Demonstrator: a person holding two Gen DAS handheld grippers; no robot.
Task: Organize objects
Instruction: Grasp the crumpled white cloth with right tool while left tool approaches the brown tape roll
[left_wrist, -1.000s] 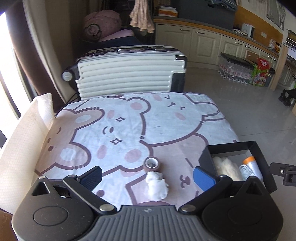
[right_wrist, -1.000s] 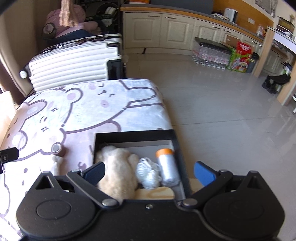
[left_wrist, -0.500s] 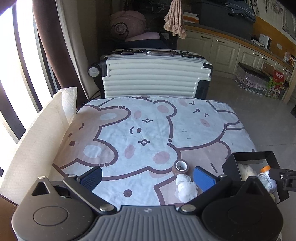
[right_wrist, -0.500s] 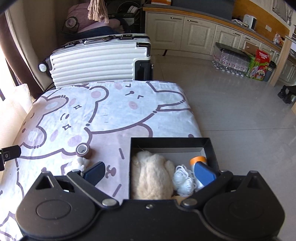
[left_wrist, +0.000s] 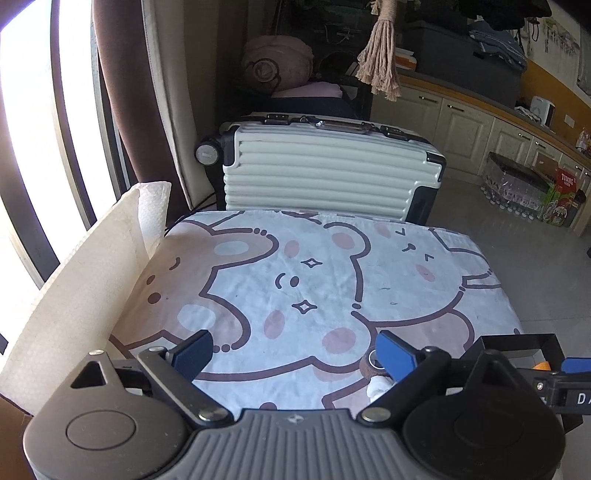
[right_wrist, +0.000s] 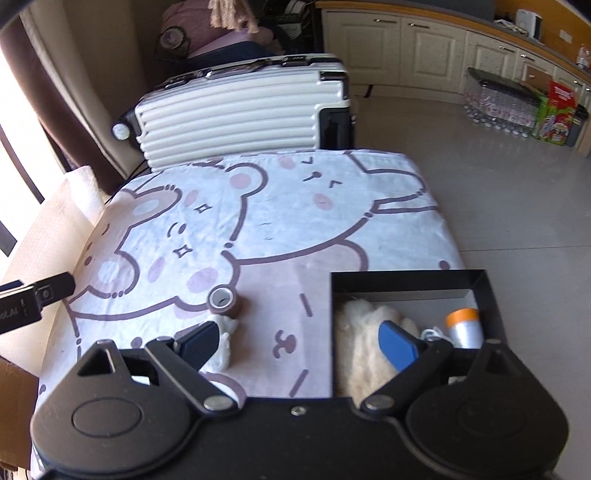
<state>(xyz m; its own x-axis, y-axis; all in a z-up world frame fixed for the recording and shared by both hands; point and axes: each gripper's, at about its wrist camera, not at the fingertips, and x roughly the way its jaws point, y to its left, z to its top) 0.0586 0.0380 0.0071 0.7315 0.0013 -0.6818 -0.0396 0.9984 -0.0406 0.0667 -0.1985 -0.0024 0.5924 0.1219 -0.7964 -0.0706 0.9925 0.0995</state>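
Observation:
A brown tape roll (right_wrist: 224, 301) stands on the bear-print cloth (right_wrist: 280, 206), with a white crumpled wad (right_wrist: 223, 341) just in front of it. A black box (right_wrist: 406, 282) at the right holds a cream fluffy item (right_wrist: 360, 332), a white cord bundle (right_wrist: 430, 334) and a silver bottle with an orange cap (right_wrist: 463, 326). My right gripper (right_wrist: 299, 343) is open and empty, spanning from the wad to the box's left part. My left gripper (left_wrist: 295, 350) is open and empty over the cloth; its right finger partly hides the tape roll (left_wrist: 371, 363).
A white ribbed suitcase (left_wrist: 325, 173) lies at the table's far edge. A cream padded sheet (left_wrist: 85, 280) stands along the left side by the window. Tiled floor, cabinets and bottle packs (right_wrist: 517, 107) are to the right.
Both grippers have moved left and pulled back. The tape roll and wad now sit at the left gripper's right finger, and near the right gripper's left finger. Both stay open.

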